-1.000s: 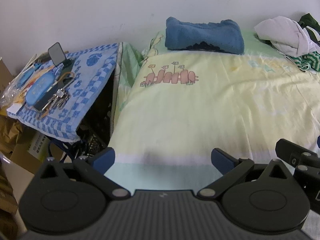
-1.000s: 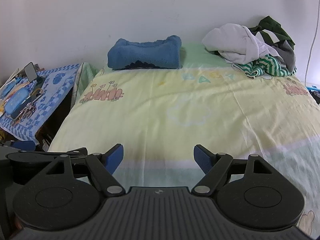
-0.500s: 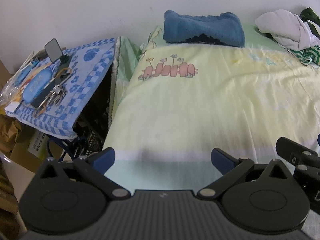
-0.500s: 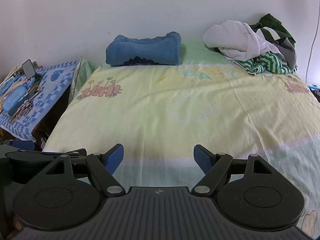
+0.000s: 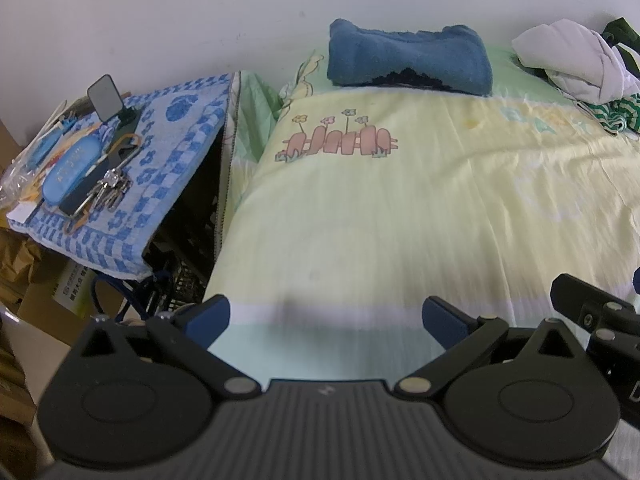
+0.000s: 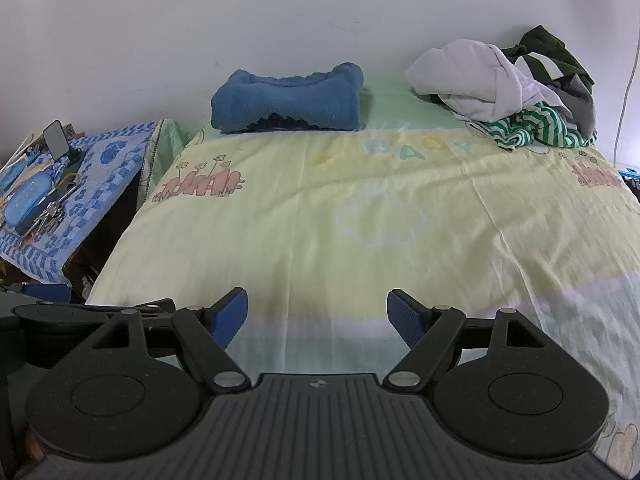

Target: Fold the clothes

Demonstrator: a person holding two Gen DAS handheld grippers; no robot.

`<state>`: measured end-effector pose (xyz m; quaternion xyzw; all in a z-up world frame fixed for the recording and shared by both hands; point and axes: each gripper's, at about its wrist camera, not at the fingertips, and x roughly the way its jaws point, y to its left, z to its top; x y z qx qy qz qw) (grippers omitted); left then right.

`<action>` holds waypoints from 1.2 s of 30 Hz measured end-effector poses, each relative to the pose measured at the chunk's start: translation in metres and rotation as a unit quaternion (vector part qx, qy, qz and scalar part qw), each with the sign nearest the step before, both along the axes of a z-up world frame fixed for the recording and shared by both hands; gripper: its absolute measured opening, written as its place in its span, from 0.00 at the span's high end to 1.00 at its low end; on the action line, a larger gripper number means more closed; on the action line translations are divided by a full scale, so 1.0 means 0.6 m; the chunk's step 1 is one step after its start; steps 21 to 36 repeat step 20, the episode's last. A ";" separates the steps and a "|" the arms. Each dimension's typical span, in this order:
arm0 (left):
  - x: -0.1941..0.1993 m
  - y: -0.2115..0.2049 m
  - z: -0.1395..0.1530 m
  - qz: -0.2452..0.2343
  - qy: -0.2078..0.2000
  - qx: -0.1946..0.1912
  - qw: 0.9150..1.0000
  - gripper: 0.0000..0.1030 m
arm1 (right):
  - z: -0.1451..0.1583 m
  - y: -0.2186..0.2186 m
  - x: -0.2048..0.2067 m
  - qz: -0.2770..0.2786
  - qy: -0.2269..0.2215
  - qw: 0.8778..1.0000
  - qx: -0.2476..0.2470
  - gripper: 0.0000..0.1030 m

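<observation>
A folded blue garment (image 6: 289, 102) (image 5: 408, 58) lies at the far side of the bed by the wall. To its right sits a loose heap of clothes (image 6: 506, 92) (image 5: 576, 64): white, green-striped, grey and dark green pieces. Both grippers hover over the near edge of the bed, far from the clothes. My left gripper (image 5: 326, 318) is open with nothing between its blue pads. My right gripper (image 6: 318, 312) is also open and empty. Part of the right gripper shows at the right edge of the left wrist view.
The bed (image 6: 360, 216) carries a yellow and pale green sheet with cartoon prints. Left of it stands a side table under a blue checked cloth (image 5: 132, 168) with keys (image 5: 110, 190), a blue case and a small mirror. Cardboard boxes (image 5: 24, 292) sit below.
Both views have drifted a little so the bed and clothes sit slightly higher or nearer in frame. The jaws have stayed open and empty.
</observation>
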<state>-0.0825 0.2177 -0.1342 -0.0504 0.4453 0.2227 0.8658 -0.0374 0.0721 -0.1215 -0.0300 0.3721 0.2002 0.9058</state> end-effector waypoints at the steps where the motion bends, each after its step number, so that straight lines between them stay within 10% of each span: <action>1: 0.000 0.000 0.000 0.000 0.000 -0.001 1.000 0.01 | 0.001 0.000 0.001 0.000 -0.001 1.000 0.001 0.23; 36: 0.002 -0.001 -0.002 -0.004 0.002 -0.001 1.000 0.01 | 0.001 0.002 -0.002 -0.006 0.001 1.000 0.005 0.27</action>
